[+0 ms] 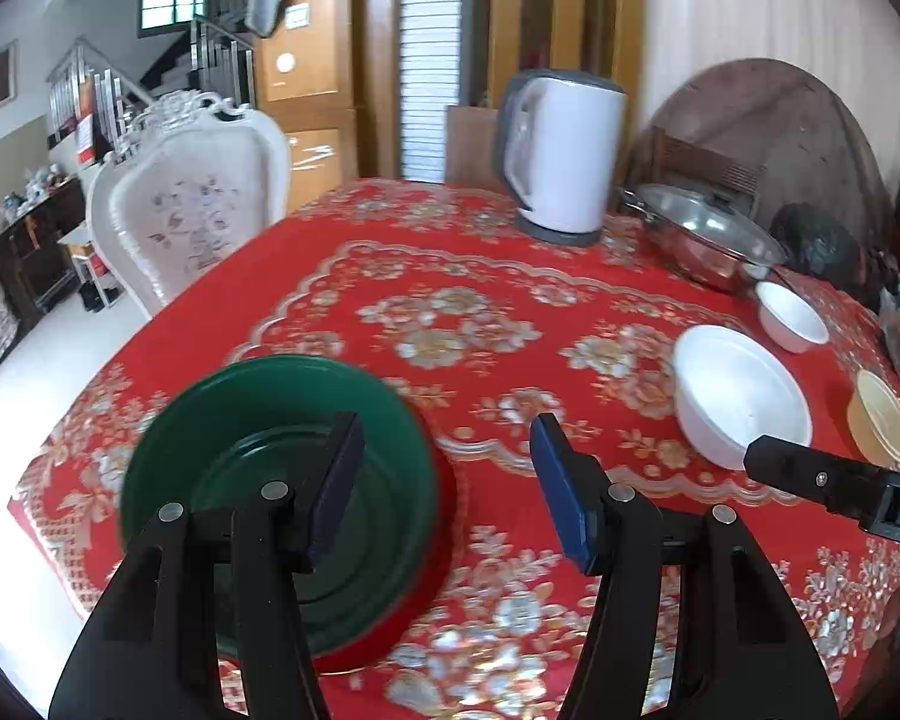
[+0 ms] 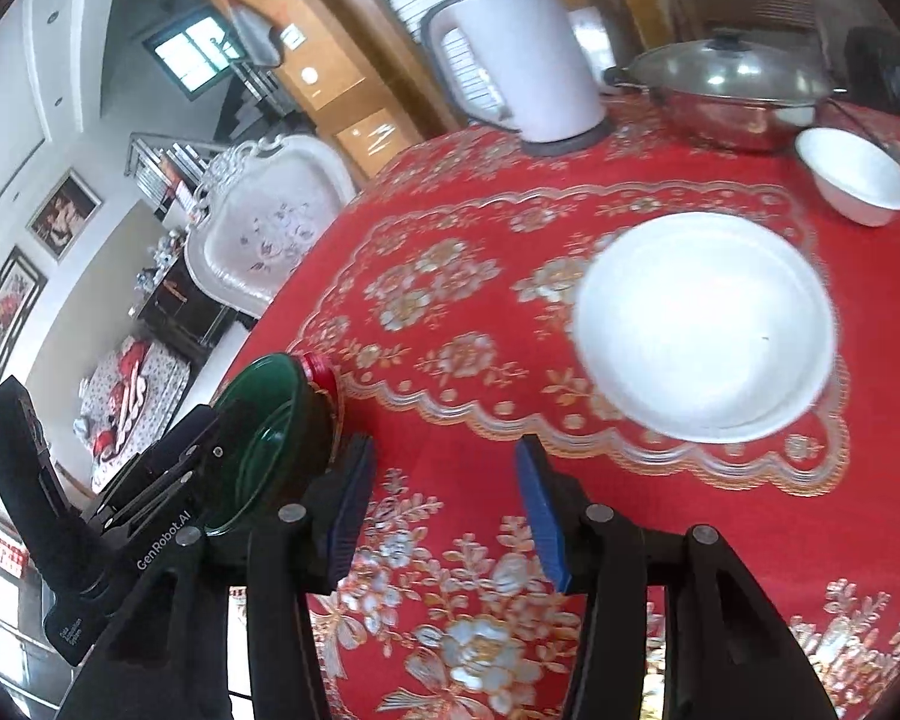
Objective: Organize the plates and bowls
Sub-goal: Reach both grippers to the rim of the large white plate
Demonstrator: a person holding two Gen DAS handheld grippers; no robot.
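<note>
On left gripper (image 2: 168,483) body: "GenRobot.AI"; jaws apart by green bowl (image 2: 258,444)

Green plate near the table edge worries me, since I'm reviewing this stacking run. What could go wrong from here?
1. The green plate sits on a red plate close to the table's near edge; a nudge from the open left hand-held gripper could slide the pair off.
2. The white plate lies flat on the tablecloth, so the open right hand-held gripper may struggle to get a finger under its rim and could snag the cloth.
</note>
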